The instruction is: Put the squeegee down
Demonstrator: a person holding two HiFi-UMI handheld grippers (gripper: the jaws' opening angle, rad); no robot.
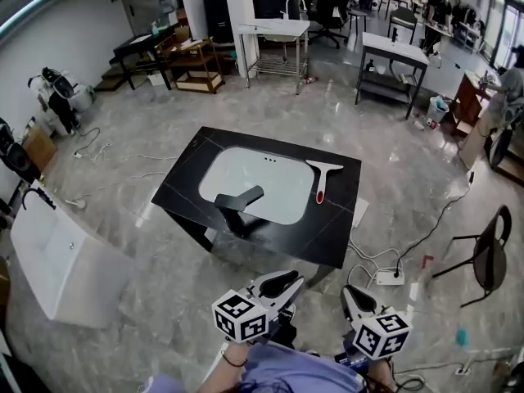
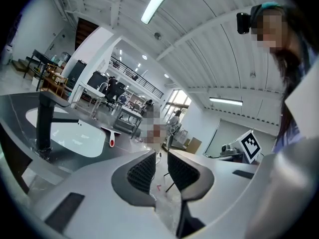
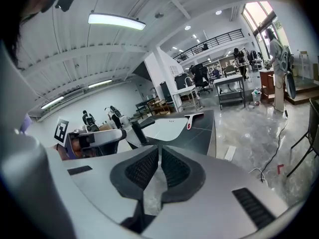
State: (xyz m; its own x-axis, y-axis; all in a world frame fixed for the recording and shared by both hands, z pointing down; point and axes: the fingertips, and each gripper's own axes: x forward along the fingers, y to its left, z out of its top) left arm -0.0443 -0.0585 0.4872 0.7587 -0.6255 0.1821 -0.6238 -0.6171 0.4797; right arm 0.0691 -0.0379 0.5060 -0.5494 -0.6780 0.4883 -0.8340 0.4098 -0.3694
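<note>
Left tool (image 2: 160, 169) narrowly parted, right tool (image 3: 159, 164) closed; I carry nothing. White red-tipped squeegee (image 1: 322, 178) lies on black tabletop (image 1: 336, 219), 3 o'clock of white basin (image 1: 262, 178). Placement judged complete; no further move needed.

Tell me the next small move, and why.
Probably none beyond keeping clear: the squeegee already lies flat on the black countertop beside the sink, and the left gripper and right gripper hold nothing, well short of the table.
</note>
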